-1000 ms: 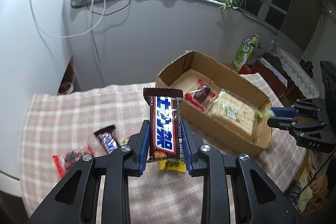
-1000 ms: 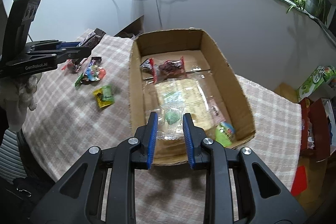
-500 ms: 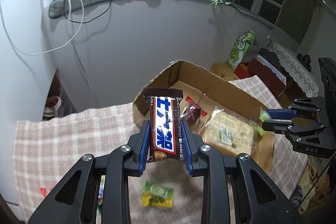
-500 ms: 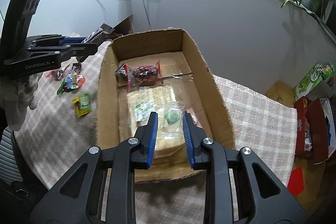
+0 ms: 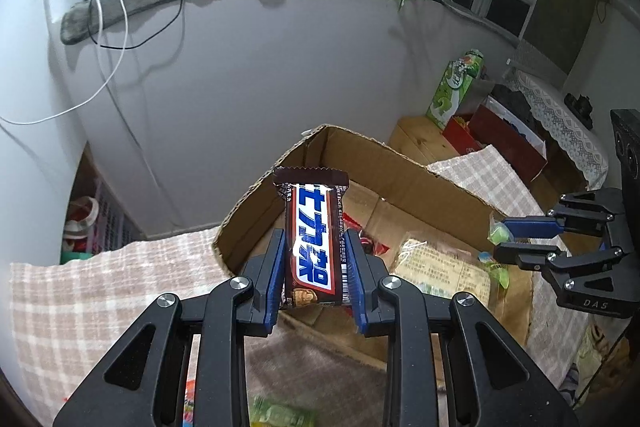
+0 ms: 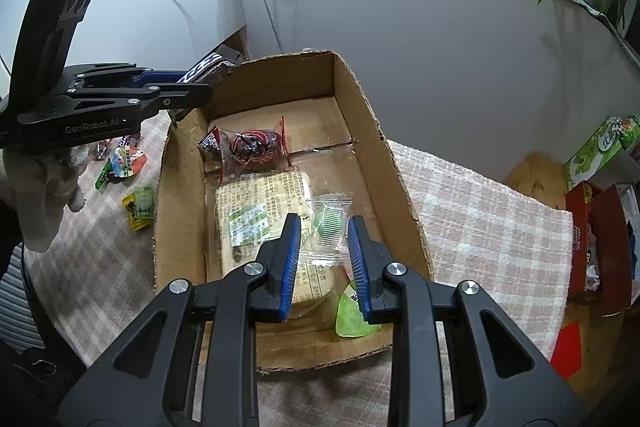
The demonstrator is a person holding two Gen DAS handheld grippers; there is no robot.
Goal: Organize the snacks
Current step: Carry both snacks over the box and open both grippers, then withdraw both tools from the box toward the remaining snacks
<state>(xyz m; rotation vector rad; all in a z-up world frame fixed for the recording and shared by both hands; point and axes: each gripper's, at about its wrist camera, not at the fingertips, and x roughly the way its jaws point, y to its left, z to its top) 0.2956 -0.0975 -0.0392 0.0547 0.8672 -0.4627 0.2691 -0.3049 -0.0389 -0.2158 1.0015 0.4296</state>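
Your left claw (image 5: 314, 277) squeezes the chocolate bar (image 5: 314, 247) upright above the near-left corner of the box (image 6: 400, 195), ready to drop it in. Your right claw (image 6: 324, 259) pinches a clear candy packet (image 6: 328, 223) over the box

Dim rm, lamp glare top, fisheye edges

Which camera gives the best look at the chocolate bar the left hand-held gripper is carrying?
The left wrist view. The chocolate bar stands upright and face-on between the left hand-held gripper's pads, its blue lettering plain. The right wrist view shows only the bar's far end, edge-on, poking past the fingers over the cardboard box corner.
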